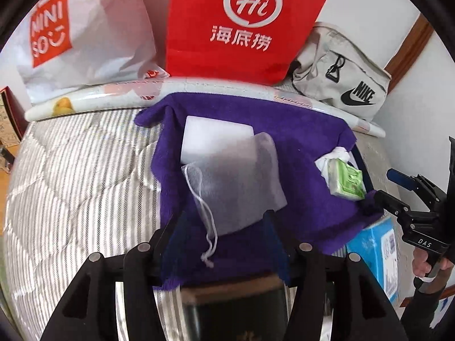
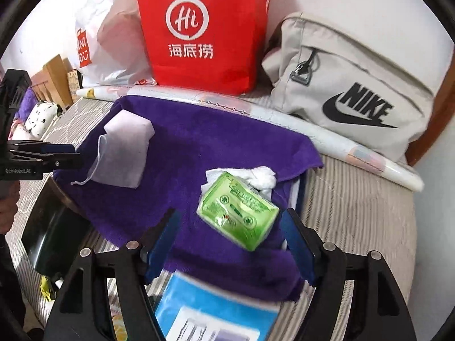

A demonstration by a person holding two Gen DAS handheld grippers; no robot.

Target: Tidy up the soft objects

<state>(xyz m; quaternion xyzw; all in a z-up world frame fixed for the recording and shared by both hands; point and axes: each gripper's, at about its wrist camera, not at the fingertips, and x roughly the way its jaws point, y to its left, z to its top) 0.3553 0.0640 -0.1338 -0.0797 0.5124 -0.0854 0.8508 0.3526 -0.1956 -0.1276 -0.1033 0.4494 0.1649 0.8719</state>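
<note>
One purple towel [image 1: 250, 130] lies spread on the striped bed [image 1: 79, 170], carrying one white drawstring pouch [image 1: 236, 182] and one green tissue pack [image 2: 237, 209]. Left tongs [image 1: 224, 236] and right tongs [image 2: 231, 244] stand apart, gripping nothing. Behind: one red "Hi" bag [image 1: 241, 22], one "NIKE" bag [image 2: 349, 96].

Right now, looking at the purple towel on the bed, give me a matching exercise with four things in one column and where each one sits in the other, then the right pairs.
Things:
1. green tissue pack
2. white drawstring pouch
3. red Haidilao bag
4. grey Nike bag

Places:
A. standing behind the purple towel, against the wall
B. on the towel's right part, on crumpled white tissue
C. on the towel, lying over a white block
D. right of the red bag, off the towel

Pairs: 1-B, 2-C, 3-A, 4-D
</note>
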